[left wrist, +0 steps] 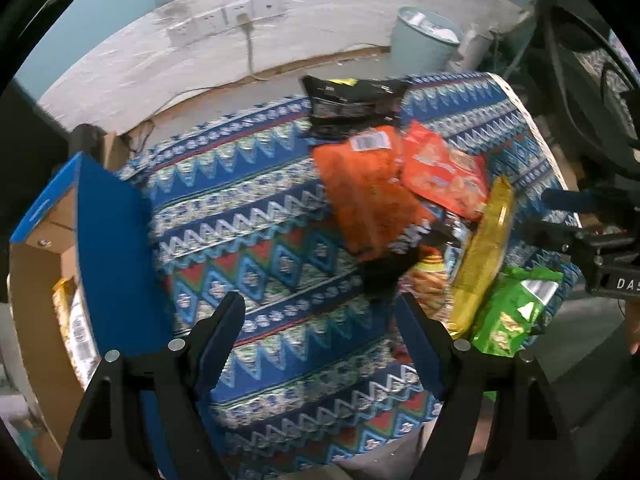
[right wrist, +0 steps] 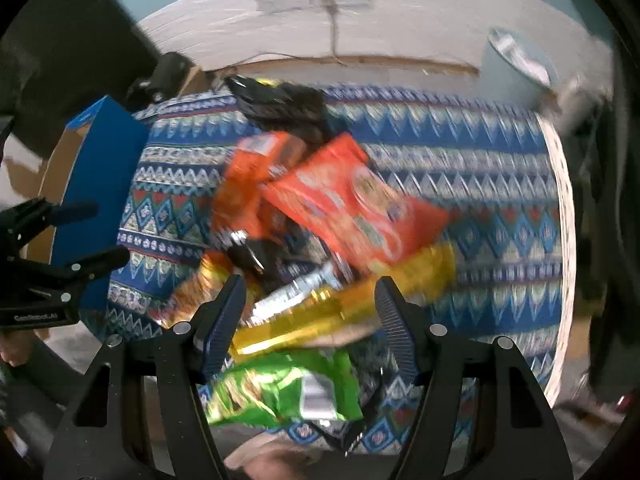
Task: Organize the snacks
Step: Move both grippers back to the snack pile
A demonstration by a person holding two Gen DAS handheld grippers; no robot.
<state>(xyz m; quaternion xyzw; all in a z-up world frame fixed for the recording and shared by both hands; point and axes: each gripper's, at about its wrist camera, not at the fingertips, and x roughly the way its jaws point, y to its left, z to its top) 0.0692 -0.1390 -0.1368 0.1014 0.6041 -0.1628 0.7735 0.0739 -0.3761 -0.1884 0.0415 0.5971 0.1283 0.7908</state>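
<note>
Both tongs open over the worktop, snack pile lies to the right of the box.

Left to right: the blue box [left wrist: 108, 240] sits at the worktop's [left wrist: 260, 208] left edge with a packet or two already inside; our left tongs [left wrist: 320, 340] hang open over bare cloth, gripping nothing, pile off to their right. The pile runs black bag [left wrist: 348, 104], orange bag [left wrist: 364, 196], red bag [right wrist: 352, 200], yellow bag [right wrist: 344, 308], green bag [right wrist: 280, 392]. Our right tongs [right wrist: 310, 324] are open, empty, right above the yellow bag, whose long axis runs roughly across the gap between the jaws. We judge the right hand nearer; the box lies well apart to its left.
</note>
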